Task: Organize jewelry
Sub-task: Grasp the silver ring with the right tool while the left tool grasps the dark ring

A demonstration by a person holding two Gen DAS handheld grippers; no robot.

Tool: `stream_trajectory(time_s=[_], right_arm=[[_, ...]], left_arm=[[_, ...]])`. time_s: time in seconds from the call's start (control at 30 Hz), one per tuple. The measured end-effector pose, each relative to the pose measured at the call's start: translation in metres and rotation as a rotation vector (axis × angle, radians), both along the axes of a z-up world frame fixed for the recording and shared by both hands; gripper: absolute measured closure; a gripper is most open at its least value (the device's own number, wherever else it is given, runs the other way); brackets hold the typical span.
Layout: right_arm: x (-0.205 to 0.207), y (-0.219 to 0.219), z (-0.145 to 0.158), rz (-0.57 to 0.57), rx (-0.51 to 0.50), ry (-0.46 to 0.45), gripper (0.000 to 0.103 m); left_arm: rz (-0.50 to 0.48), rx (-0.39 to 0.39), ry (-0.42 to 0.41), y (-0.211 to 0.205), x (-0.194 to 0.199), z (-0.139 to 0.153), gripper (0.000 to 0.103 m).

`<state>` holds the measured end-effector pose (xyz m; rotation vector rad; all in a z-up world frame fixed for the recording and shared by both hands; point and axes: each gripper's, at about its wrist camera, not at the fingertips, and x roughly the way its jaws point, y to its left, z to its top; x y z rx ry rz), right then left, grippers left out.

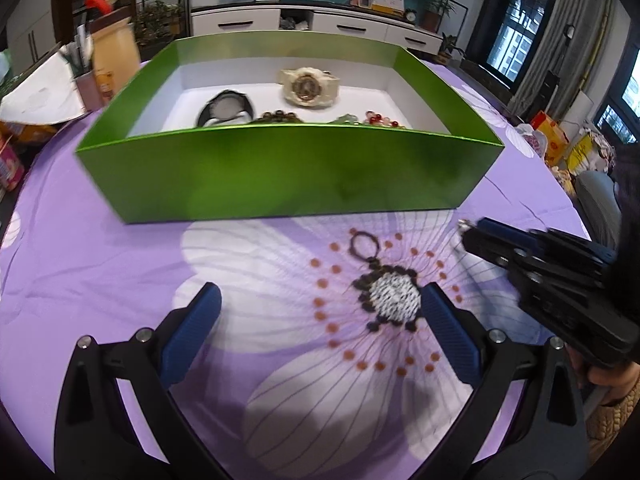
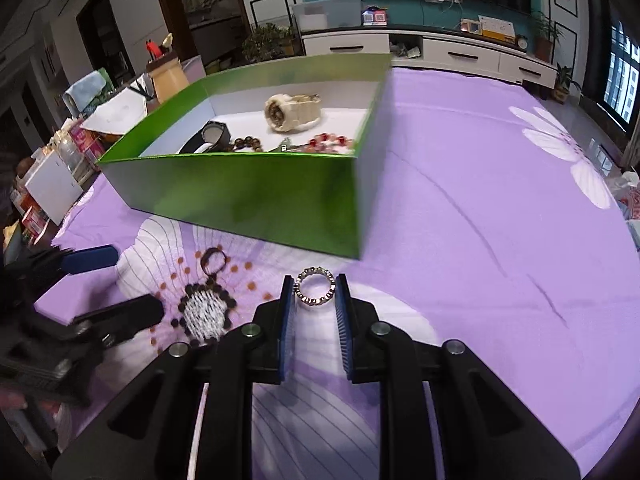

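The right gripper (image 2: 315, 290) pinches a small beaded ring (image 2: 314, 286) between its blue pads just in front of the green box (image 2: 256, 196) on the purple cloth (image 2: 480, 240), while the left gripper (image 1: 320, 312) hangs wide open beside a dark-rimmed pendant (image 1: 390, 300).

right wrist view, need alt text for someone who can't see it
The right gripper has its jaws closed around a small beaded ring on a purple flowered tablecloth. Behind it, a green box holds watches and bead bracelets; at left, a beaded pendant lies near the left gripper.
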<state>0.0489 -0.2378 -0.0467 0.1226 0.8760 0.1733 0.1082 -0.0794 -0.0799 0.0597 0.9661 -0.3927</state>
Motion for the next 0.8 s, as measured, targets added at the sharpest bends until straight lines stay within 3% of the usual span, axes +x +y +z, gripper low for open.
stream_trajectory(time_s=[0.17,0.3,0.47,0.6,0.8], right_arm=[[-0.016,-0.015,0.005,-0.012,0.022,-0.015,0.083],[-0.022,-0.017,0.008,-0.011,0.041,-0.032,0.083],[-0.022,-0.016,0.012,-0.006,0.056,-0.048,0.083],[-0.022,-0.016,0.01,-0.006,0.062,-0.047,0.083],[-0.024,-0.018,0.011,-0.009,0.067,-0.05,0.083]], left_arm=[[-0.022,0.016,0.001,-0.017,0.01,-0.008,0.023],[-0.042,0.05,-0.023,-0.029,0.014,-0.011,0.03],[-0.068,0.098,-0.081,-0.037,0.013,-0.011,0.063],[-0.099,0.081,-0.094,-0.038,0.01,-0.01,0.084],[-0.092,0.06,-0.074,-0.034,0.009,-0.01,0.084]])
